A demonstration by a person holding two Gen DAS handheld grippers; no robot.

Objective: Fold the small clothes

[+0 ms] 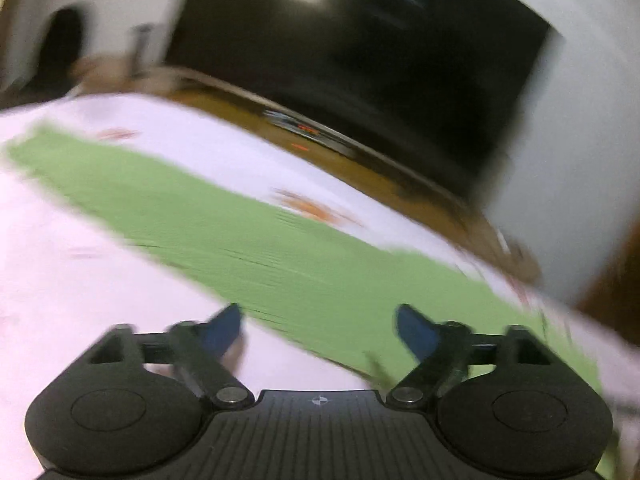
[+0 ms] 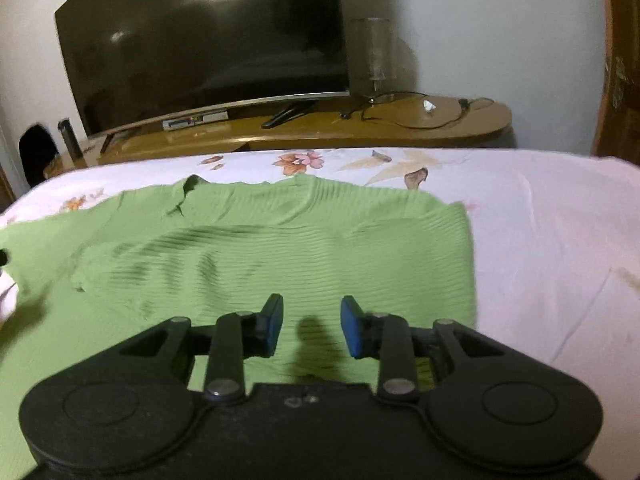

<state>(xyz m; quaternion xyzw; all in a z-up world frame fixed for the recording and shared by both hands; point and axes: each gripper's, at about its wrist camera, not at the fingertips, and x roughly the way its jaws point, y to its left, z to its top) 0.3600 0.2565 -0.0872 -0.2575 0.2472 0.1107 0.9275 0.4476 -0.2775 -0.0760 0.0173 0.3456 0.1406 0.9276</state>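
Across the pale pink floral bedsheet [image 2: 540, 216] lies the light green ribbed knit top [image 2: 280, 248], spread flat with its long axis running side to side in the right wrist view, from 9 o'clock toward 3 o'clock. Its wavy far edge faces the bed's far side at 12 o'clock, and its straight side edge ends at about 3 o'clock.

Only the right wrist view shows the garment sharply: a smaller folded flap lies on top of the left half, with ribbing visible. The left wrist view is blurred and tilted, and the top [image 1: 248, 240] reads there as a diagonal green band from 10 o'clock down to 4 o'clock.

The right gripper [image 2: 312, 326] hangs over the near part of the top, jaws parted by a moderate gap with nothing between them. The left gripper [image 1: 320, 330] has its jaws spread wide and empty, straddling the garment's edge.

Beyond the bed stands a brown wooden tabletop [image 2: 460, 120] carrying a large black television [image 2: 200, 40], a clear glass cylinder [image 2: 374, 52] and a black cable [image 2: 416, 120].
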